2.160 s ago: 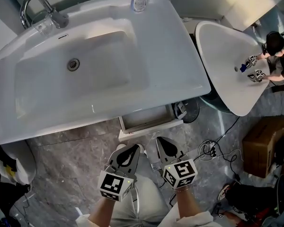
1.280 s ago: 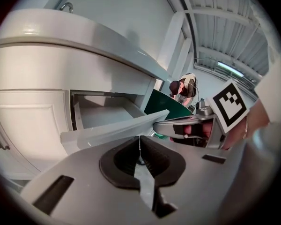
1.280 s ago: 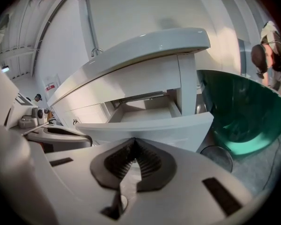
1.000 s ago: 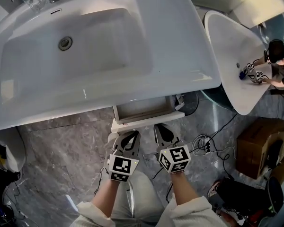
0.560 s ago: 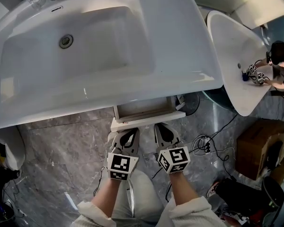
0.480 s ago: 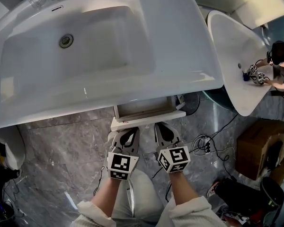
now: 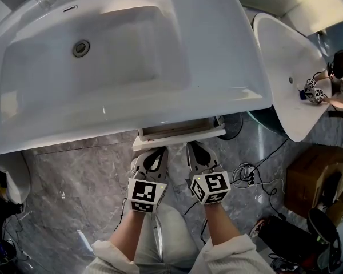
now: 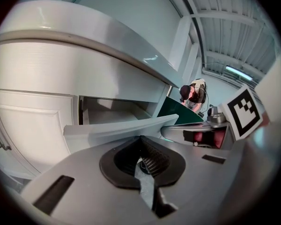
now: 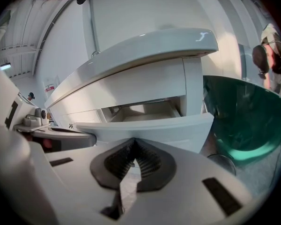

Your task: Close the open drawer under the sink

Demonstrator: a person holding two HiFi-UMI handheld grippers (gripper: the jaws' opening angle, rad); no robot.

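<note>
The white drawer point(image 7: 178, 133) sticks out a little from under the wide white sink point(image 7: 126, 56); its inside still shows as a narrow strip. My left gripper point(image 7: 154, 151) and right gripper point(image 7: 194, 147) are side by side, both shut with nothing held, and their tips are at the drawer's front panel. In the left gripper view the drawer front point(image 8: 117, 130) lies right across the shut left gripper point(image 8: 143, 140). In the right gripper view the drawer front point(image 9: 150, 124) sits just past the shut right gripper point(image 9: 133, 143), with the drawer's hollow above it.
A second white basin point(image 7: 283, 73) stands to the right, and a person point(image 7: 342, 67) works at its far side. A cardboard box point(image 7: 319, 178) and cables point(image 7: 247, 177) lie on the grey marble floor. A cabinet door with a handle point(image 8: 18, 125) is left of the drawer.
Both grippers have moved forward against the drawer front, and the drawer has slid further in under the sink, showing less of its inside.
</note>
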